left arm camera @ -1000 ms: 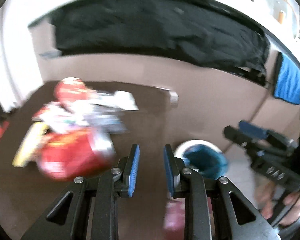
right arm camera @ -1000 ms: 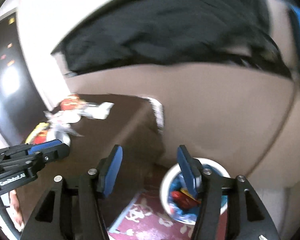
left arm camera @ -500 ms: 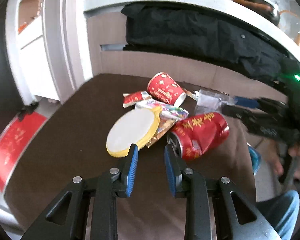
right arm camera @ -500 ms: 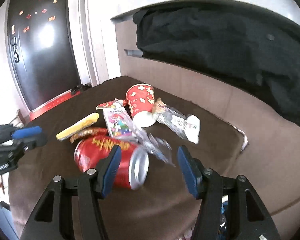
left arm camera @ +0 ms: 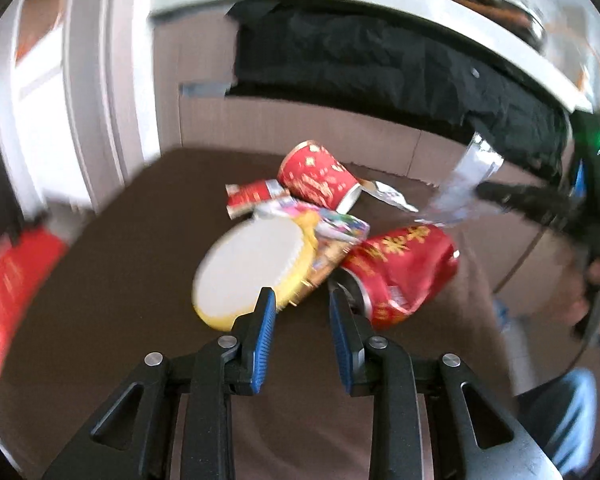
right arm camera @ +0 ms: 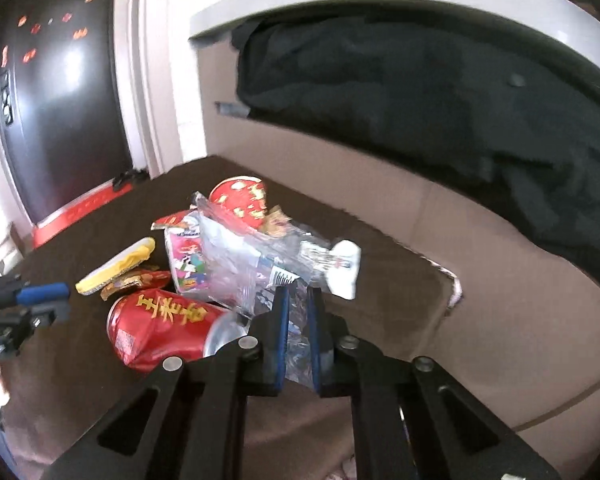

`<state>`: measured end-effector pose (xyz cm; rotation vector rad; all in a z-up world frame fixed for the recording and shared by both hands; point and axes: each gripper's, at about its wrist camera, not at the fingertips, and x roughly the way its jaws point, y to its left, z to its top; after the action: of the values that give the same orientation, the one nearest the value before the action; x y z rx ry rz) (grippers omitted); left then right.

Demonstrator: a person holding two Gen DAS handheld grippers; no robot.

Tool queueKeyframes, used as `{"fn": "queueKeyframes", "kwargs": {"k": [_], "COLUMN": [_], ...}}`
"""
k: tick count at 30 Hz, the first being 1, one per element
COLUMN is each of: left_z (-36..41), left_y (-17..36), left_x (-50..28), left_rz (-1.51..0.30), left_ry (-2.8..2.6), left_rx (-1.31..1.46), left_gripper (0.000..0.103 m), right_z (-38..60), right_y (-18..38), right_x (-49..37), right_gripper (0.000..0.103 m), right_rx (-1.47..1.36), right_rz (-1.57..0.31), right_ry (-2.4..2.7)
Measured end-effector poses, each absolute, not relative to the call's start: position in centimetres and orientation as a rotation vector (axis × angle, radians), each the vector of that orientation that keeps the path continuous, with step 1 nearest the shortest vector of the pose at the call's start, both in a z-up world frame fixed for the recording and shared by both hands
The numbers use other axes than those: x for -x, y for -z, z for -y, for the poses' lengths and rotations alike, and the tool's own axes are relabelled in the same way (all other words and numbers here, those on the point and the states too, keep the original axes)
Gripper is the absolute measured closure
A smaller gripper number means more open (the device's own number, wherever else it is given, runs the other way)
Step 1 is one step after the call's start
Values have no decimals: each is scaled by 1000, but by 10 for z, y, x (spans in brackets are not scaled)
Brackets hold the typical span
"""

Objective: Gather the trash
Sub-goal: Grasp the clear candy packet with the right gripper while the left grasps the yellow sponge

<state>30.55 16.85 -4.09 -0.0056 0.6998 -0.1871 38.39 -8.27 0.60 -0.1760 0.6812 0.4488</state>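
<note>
A pile of trash lies on the brown table (left arm camera: 120, 260): a dented red can (left arm camera: 404, 264) on its side, a red paper cup (left arm camera: 320, 178), a white lid with a yellow rim (left arm camera: 252, 268) and a colourful snack wrapper (left arm camera: 336, 224). My left gripper (left arm camera: 302, 300) is open just short of the lid and the can, with nothing between its fingers. My right gripper (right arm camera: 298, 300) is closing its jaws on a clear plastic wrapper (right arm camera: 236, 268), which its pads pinch above the red can (right arm camera: 160, 328). In the left wrist view that wrapper (left arm camera: 464, 184) hangs lifted from the right gripper (left arm camera: 492, 196).
A black cloth (left arm camera: 380, 64) hangs over the white counter behind the table. A dark glass door (right arm camera: 60, 100) stands at the left. A person's hand (left arm camera: 596, 276) and a blue trouser leg (left arm camera: 568, 412) are at the right. The table's right corner (right arm camera: 452, 288) is near the pile.
Both grippers swung from the bin side over to the pile on the table. The right jaws then shut on the clear wrapper and raised its end.
</note>
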Motion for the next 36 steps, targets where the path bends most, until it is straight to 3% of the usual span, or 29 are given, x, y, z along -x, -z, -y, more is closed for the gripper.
{"fn": "queueKeyframes", "kwargs": {"k": [4,8,14,19,28,31,34,36], "left_z": [-163,-161,-173,-187,-226,-236,-236,-232], "left_y": [53,68,69,55,30,26,20,16], "left_x": [-303,-311,-340,-353,-352,-348,-340,-334], "left_rz": [-690,-741,-745,-710,-684,-685,-680,-666], "left_ry": [162,164,169,144,49,47,55,66], "left_rx": [-208,-254,-138,-15,112,142,138,125], "left_gripper": [73,73,74,90,94,94,94,94], "right_z": [108,112,98,86,45,32,24,22], "right_y": [-11,-9,1,6,19,22,19,16], "right_x": [-378,-375,-376,-367,-375,-382,-385,-383], "right_gripper": [95,95,95,91,90,84,72,71], "right_rx": [128,113,117,111,187,201,190,197], "right_rz": [-696,-705,-746,-776,-795,-786,-791,-781], "right_ry": [-445,-446,-486,-590,-675,-676,-701,-710]}}
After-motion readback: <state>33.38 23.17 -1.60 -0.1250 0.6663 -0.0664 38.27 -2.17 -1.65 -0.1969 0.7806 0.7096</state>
